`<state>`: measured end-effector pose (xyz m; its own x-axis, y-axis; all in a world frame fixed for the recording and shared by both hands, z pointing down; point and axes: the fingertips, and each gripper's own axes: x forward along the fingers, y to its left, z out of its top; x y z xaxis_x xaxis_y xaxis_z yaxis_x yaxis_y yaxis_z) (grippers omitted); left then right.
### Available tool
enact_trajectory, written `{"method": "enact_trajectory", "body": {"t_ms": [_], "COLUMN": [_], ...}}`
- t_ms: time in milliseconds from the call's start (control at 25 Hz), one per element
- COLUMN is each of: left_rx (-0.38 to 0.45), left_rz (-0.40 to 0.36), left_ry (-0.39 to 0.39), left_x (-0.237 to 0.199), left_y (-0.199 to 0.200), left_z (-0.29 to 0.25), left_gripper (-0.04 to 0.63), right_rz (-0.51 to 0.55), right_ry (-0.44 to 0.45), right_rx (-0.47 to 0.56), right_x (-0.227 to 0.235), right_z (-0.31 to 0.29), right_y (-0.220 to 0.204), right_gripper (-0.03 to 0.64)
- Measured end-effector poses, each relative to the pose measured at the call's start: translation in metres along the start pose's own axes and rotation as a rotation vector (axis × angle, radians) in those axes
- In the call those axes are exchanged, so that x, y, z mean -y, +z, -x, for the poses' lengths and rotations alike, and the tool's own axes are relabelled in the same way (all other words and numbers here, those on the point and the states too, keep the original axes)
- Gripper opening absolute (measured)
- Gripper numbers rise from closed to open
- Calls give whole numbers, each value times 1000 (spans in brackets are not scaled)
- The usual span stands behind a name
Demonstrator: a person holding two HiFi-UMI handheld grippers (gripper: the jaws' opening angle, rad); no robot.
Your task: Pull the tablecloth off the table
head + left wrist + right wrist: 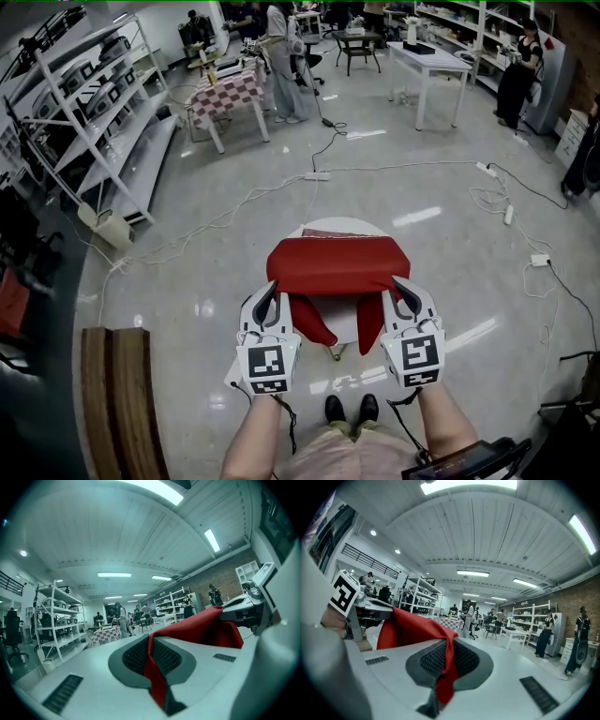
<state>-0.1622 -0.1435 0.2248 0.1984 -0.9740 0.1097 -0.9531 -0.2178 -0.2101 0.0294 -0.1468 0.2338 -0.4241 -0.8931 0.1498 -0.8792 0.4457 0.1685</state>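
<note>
Sagging just ahead of both tools over the small table (342, 225), the red tablecloth (337, 267) is clamped at its near corners by the left gripper (271, 289) and right gripper (402, 286), and is judged soft, light and best held there.

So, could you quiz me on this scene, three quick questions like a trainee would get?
1. True or false: the left gripper and right gripper are both shut on the red tablecloth.
2. The white table below it is: A round, B square, C triangular.
3. Fill in: the far table near the shelves wears a ____ cloth.
Key: 1 true; 2 A; 3 checked.
</note>
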Motion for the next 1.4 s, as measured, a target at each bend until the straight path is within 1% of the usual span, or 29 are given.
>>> {"method": "enact_trajectory", "body": {"t_ms": [160,720,960,1240,1400], "left_rx": [18,67,79,87,81], "left_rz": [17,1,9,18,20], "left_ry": [-4,-22,-26,-42,-48], "left_x": [0,7,7,-15,-1], "left_y": [12,28,36,37,40], "left_z": [1,3,3,11,6], "left_gripper": [32,32,32,32,32], "right_rz": [-6,-14,-16,-28,-44], "right_ry": [-3,-25,-32,-49,-53], "right_rx": [16,68,77,80,76], "right_x": [4,14,17,-3,11], "right_z": [3,12,14,9,13], "right_y": [9,21,27,38,35], "right_gripper": [28,28,28,28,28]}}
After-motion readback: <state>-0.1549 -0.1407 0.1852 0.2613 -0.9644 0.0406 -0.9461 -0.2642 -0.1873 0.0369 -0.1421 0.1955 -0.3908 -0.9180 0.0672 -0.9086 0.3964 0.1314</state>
